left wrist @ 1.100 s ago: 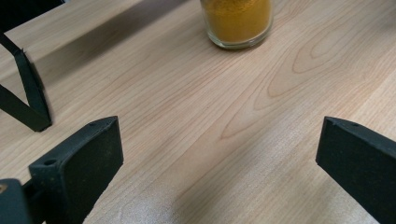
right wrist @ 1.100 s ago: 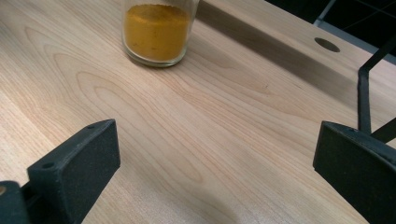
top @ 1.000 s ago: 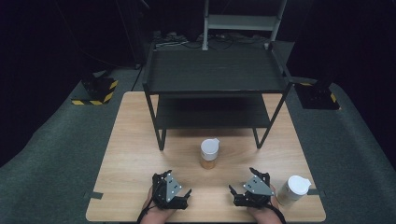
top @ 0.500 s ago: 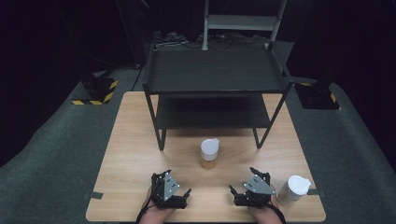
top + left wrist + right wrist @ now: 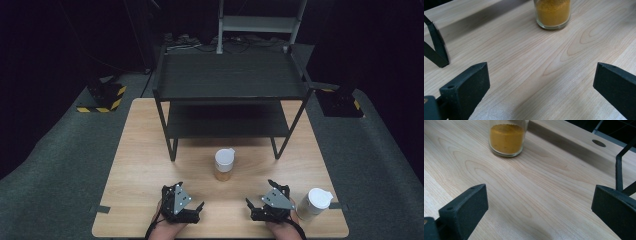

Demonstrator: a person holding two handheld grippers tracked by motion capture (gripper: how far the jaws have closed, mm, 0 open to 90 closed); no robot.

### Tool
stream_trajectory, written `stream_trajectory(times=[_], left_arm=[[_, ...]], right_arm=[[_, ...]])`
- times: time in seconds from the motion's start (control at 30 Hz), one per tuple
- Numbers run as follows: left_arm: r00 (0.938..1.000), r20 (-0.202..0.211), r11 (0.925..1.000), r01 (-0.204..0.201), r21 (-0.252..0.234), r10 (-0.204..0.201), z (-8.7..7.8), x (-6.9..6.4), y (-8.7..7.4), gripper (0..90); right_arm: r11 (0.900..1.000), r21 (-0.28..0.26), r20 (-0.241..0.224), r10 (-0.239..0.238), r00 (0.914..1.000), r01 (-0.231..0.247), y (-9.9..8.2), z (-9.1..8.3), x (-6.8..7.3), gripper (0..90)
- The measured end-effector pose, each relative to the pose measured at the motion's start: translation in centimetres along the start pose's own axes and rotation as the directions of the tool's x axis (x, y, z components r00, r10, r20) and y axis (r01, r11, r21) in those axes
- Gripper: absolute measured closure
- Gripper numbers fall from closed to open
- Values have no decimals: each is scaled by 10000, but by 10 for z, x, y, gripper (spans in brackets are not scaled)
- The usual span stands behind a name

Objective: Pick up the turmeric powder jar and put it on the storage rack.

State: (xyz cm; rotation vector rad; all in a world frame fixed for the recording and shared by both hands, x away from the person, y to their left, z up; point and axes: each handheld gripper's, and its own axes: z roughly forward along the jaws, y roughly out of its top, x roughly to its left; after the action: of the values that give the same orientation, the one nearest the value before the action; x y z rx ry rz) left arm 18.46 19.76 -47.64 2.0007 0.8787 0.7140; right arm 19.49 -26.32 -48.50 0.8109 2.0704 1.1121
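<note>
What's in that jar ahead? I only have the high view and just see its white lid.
Observer: The jar is clear glass holding orange-yellow powder, as the left gripper view shows.
Operator: Is it full?
Observer: No; in the right gripper view the powder stops short of the top, with clear glass above it.
Operator: Are the right gripper's fingers open?
Observer: Yes, the right gripper has its fingers wide apart with bare table between them.
</note>
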Motion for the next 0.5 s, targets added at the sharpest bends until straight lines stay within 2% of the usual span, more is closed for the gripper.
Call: stream_trajectory(times=[0.27, 0.5], left_arm=[[9996, 80, 9994, 270, -231, -268, -4, 5, -5, 9], [9987, 74, 9953, 509, -825, -504, -15, 7, -5, 8]], right_arm=[[10000, -22, -61, 42, 10000, -42, 0, 0, -2, 0], [10000, -23, -94, -12, 10000, 12, 0, 0, -2, 0]])
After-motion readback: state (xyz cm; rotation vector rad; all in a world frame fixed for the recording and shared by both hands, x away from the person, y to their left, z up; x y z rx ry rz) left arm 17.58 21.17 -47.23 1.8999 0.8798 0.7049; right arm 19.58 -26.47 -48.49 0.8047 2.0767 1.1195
